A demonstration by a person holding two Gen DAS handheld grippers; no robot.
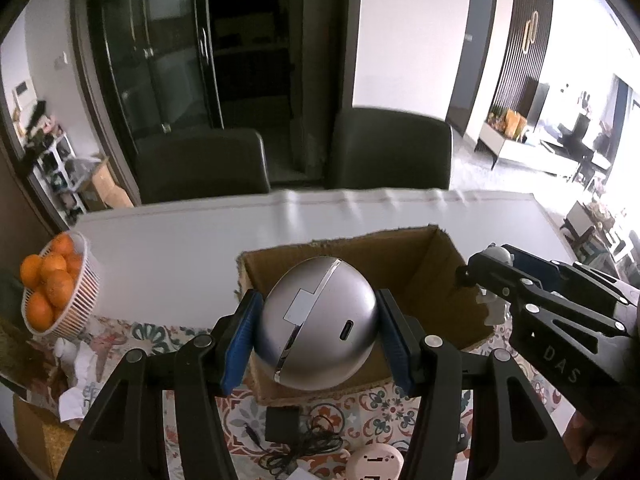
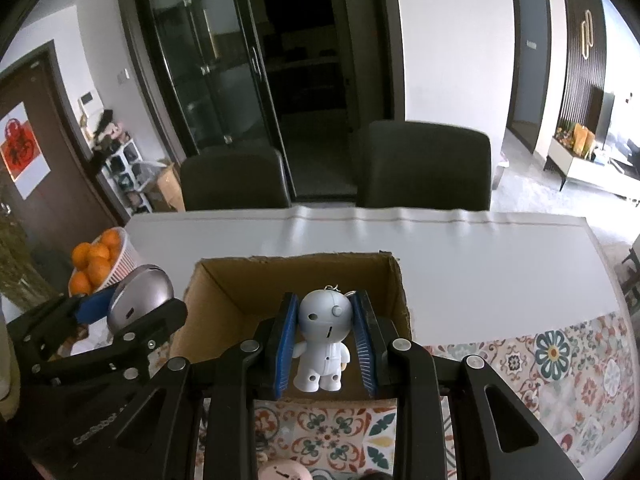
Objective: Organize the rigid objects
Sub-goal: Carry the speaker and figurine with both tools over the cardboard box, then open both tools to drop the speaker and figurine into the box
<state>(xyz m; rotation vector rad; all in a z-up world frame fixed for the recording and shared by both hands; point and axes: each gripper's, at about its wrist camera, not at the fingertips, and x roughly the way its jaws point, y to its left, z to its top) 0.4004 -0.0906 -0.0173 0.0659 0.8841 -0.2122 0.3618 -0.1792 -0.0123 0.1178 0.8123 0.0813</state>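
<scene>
Ahead of my jaws I record a white tabletop [image 2: 460,264], with a floral patterned cloth [image 2: 560,364] covering its near part. Beyond its far edge stand two dark chairs: left chair [image 2: 236,178] and right chair [image 2: 428,164]. Behind them, a dark glass-door cabinet [image 2: 208,56] stands against a white wall [image 2: 452,40]. Far left I note a brown door [image 2: 36,152] and white shelving [image 2: 124,172]. Far right, a slatted dark panel [image 2: 584,40] and a brightly daylit living area [image 1: 560,136].

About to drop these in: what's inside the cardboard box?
Only bare walls of the cardboard box show. The white figurine and silver ball, each held in jaws, cover most of its floor.
</scene>
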